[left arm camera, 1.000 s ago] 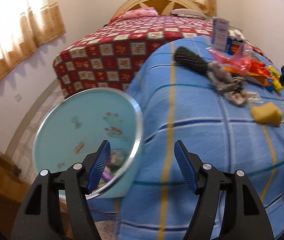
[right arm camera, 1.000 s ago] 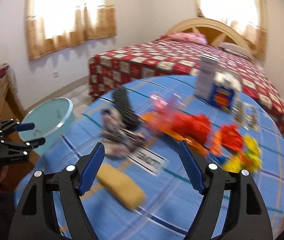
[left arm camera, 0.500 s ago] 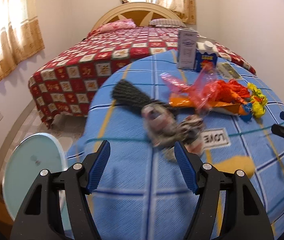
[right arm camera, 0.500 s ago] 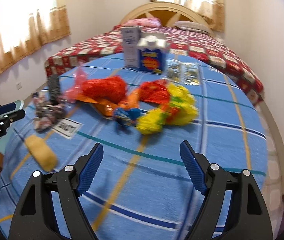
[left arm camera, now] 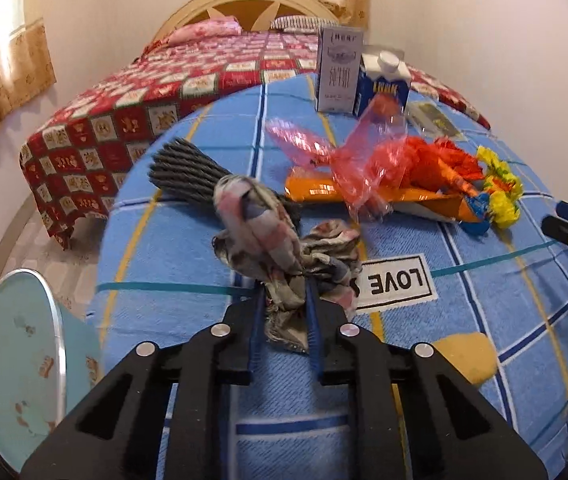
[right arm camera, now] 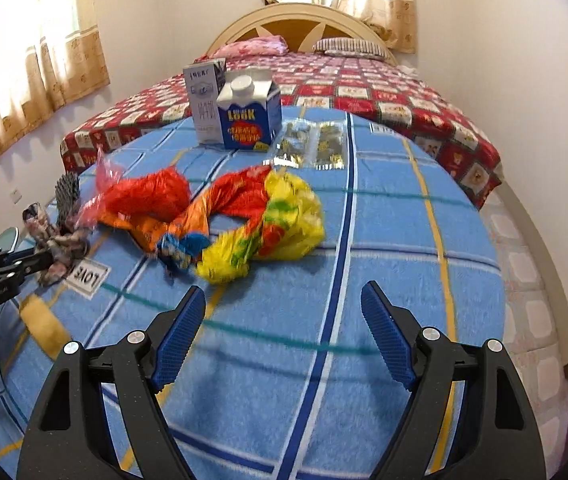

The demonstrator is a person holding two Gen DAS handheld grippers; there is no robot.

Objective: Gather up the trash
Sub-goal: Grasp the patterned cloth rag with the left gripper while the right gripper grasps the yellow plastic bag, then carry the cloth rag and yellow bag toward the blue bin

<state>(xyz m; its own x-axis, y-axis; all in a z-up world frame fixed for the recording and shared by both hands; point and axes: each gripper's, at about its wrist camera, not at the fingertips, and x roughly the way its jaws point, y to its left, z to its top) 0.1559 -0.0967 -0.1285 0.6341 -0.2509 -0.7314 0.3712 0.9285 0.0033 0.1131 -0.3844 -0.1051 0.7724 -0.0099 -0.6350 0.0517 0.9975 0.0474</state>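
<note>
My left gripper (left arm camera: 284,312) is shut on a crumpled pink-grey patterned wrapper (left arm camera: 260,232) on the blue checked table (left arm camera: 188,248); the wrapper also shows in the right wrist view (right arm camera: 54,240). A red, orange and yellow pile of plastic bags (right arm camera: 244,216) lies mid-table, also in the left wrist view (left arm camera: 415,176). My right gripper (right arm camera: 284,340) is open and empty, just short of the yellow bag. A light blue trash bin (left arm camera: 16,364) stands on the floor at the table's left.
A white carton (right arm camera: 204,100) and a blue milk carton (right arm camera: 248,114) stand at the table's far side, foil packets (right arm camera: 315,148) beside them. A dark striped bundle (left arm camera: 188,172) and a yellow sponge (left arm camera: 467,356) lie on the table. A red bed (right arm camera: 363,88) stands behind.
My left gripper swung from the bin to the table and closed on the patterned wrapper. My right gripper moved right and forward toward the yellow and red bags, staying open.
</note>
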